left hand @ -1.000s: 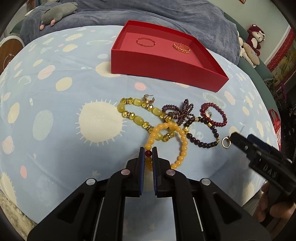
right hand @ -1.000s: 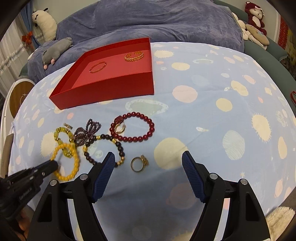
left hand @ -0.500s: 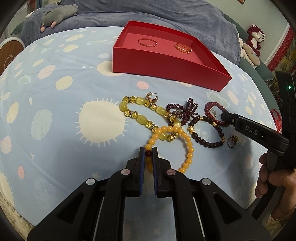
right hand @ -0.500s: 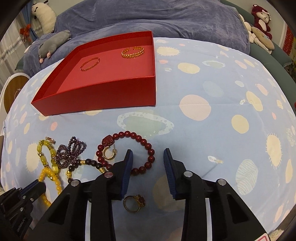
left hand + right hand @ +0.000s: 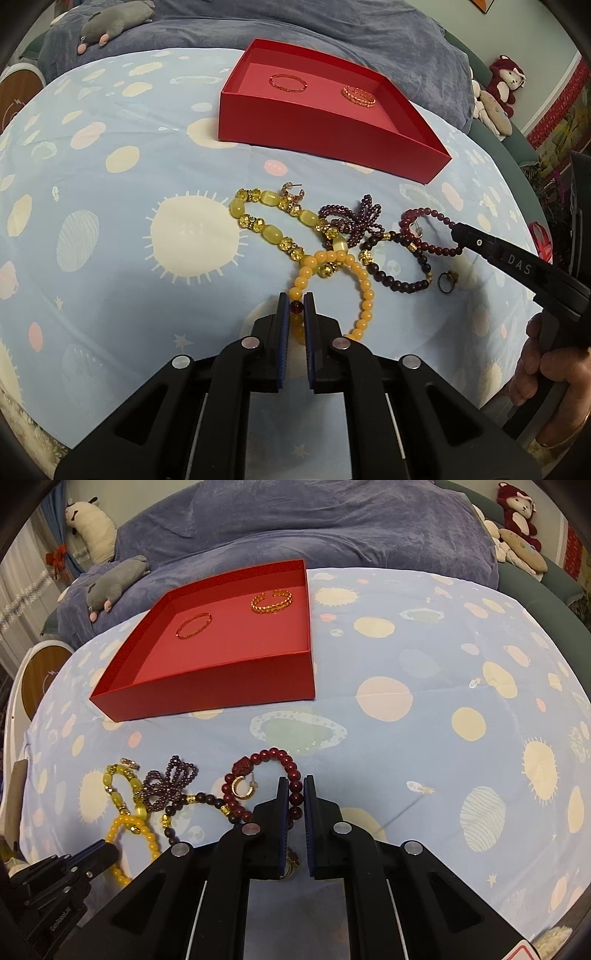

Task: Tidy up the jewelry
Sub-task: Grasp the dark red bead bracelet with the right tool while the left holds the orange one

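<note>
My left gripper (image 5: 296,300) is shut on the orange bead bracelet (image 5: 364,295), pinching its dark red bead low on the spotted blue cloth. In the right wrist view my right gripper (image 5: 295,783) is shut on the near side of the dark red bead bracelet (image 5: 275,754), and a gold ring lies partly hidden under its fingers. A red tray (image 5: 332,125) stands further back and holds a thin red bangle (image 5: 288,82) and a gold chain bracelet (image 5: 358,96). The right gripper (image 5: 456,232) reaches in from the right in the left wrist view.
Tangled between the grippers lie a yellow-green bead necklace (image 5: 271,230), a purple bead bunch (image 5: 354,221), a dark bead bracelet (image 5: 391,278), a gold ring (image 5: 447,280) and gold hoop earrings (image 5: 243,788). A blue blanket (image 5: 332,528) and plush toys (image 5: 114,585) sit behind the tray.
My right gripper moved forward past the gold ring to the dark red bracelet and its jaws went from wide open to shut on the beads. The left gripper kept its hold.
</note>
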The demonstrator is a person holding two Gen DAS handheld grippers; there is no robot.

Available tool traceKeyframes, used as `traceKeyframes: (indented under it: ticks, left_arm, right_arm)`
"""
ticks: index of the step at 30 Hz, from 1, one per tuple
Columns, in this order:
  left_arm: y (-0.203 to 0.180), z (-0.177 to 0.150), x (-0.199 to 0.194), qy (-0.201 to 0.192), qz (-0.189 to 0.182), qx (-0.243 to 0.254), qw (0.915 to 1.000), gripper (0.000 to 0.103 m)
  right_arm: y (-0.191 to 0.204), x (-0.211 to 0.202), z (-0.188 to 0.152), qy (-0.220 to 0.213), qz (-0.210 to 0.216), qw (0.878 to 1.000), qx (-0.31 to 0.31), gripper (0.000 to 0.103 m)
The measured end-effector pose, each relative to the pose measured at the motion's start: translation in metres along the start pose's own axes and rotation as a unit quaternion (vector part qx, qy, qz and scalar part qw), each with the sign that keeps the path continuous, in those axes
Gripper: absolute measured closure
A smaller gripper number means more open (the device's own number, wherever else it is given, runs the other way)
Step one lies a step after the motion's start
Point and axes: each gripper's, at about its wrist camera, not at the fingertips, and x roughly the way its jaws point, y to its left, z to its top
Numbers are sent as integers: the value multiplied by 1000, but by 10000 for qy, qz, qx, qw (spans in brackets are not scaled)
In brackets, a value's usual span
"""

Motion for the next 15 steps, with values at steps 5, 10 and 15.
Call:
traceKeyframes:
  ticks: [5, 10, 15]
  left_arm:
    - [-10, 1, -11, -38, -135, 57, 9999, 95]
    - [-22, 4, -27, -80, -279, 150, 9995, 96]
    - [-34, 12, -40, -110, -410, 274, 9987, 96]
  right_arm:
    - [-2, -28, 2, -142, 157, 9997, 91, 96]
    - [-3, -52, 2, -239, 192, 9995, 60, 96]
    - [-6, -69, 3, -335, 221, 9992, 52, 96]
